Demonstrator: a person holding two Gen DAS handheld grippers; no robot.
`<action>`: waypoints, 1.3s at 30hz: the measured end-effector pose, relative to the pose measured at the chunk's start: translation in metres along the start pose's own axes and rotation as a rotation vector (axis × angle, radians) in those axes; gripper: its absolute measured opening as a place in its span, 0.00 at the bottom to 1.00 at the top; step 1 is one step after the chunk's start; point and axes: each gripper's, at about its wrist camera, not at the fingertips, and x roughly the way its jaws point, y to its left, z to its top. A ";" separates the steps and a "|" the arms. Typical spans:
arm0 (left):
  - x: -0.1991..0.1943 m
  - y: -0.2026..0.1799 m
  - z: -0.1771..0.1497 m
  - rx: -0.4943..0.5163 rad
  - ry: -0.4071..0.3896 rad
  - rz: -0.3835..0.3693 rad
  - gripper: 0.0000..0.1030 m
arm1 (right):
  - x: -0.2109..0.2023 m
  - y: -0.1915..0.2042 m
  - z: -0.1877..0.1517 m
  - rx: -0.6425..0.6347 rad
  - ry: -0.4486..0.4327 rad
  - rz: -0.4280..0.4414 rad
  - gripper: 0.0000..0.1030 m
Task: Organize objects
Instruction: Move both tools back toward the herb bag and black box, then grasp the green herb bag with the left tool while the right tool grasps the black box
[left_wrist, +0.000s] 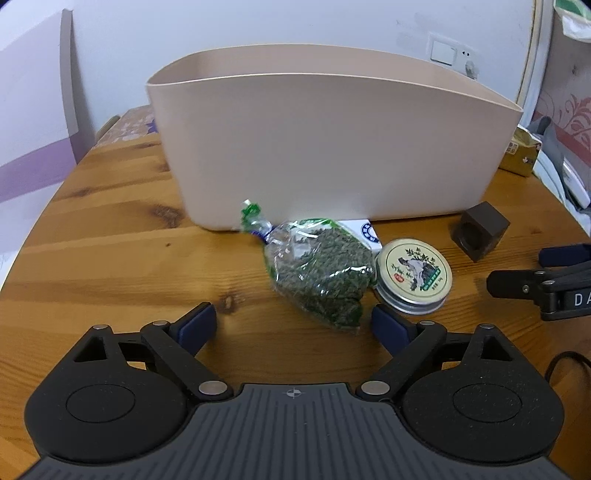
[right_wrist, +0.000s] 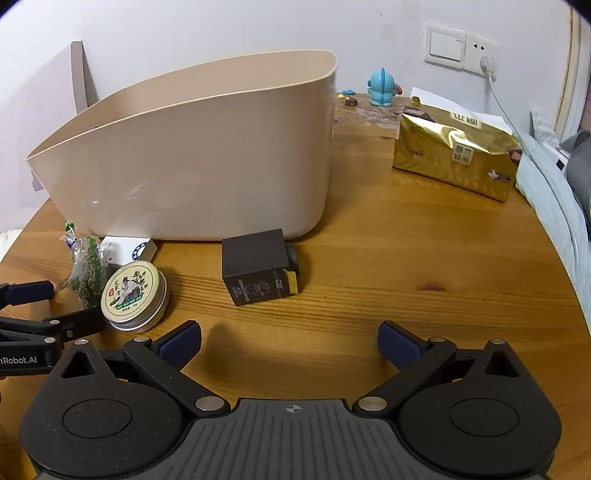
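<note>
A beige plastic bin (left_wrist: 325, 147) stands on the round wooden table (left_wrist: 110, 240); it also shows in the right wrist view (right_wrist: 207, 173). In front of it lie a clear bag of green tea leaves (left_wrist: 321, 273), a white card box (left_wrist: 369, 232), a round tin (left_wrist: 415, 275) and a dark brown box (left_wrist: 480, 230). My left gripper (left_wrist: 293, 326) is open and empty, just short of the bag. My right gripper (right_wrist: 290, 341) is open and empty, a little short of the dark box (right_wrist: 258, 271). The tin (right_wrist: 135, 295), the bag (right_wrist: 86, 273) and the white box (right_wrist: 129, 249) lie at its left.
A gold foil packet (right_wrist: 458, 155) lies at the back right of the table, with a blue figurine (right_wrist: 382, 88) behind it. A wall socket with a white cable (right_wrist: 487, 66) is above. Bedding (right_wrist: 550, 192) borders the table's right edge.
</note>
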 end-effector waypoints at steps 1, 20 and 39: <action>0.002 -0.001 0.001 0.002 -0.003 0.004 0.90 | 0.002 0.001 0.001 -0.006 -0.002 -0.002 1.00; 0.021 0.006 0.014 -0.046 -0.074 0.060 0.88 | 0.029 0.022 0.020 -0.070 -0.049 -0.042 1.00; 0.006 0.016 0.005 -0.086 -0.073 0.055 0.78 | 0.014 0.026 0.018 -0.069 -0.096 -0.046 0.41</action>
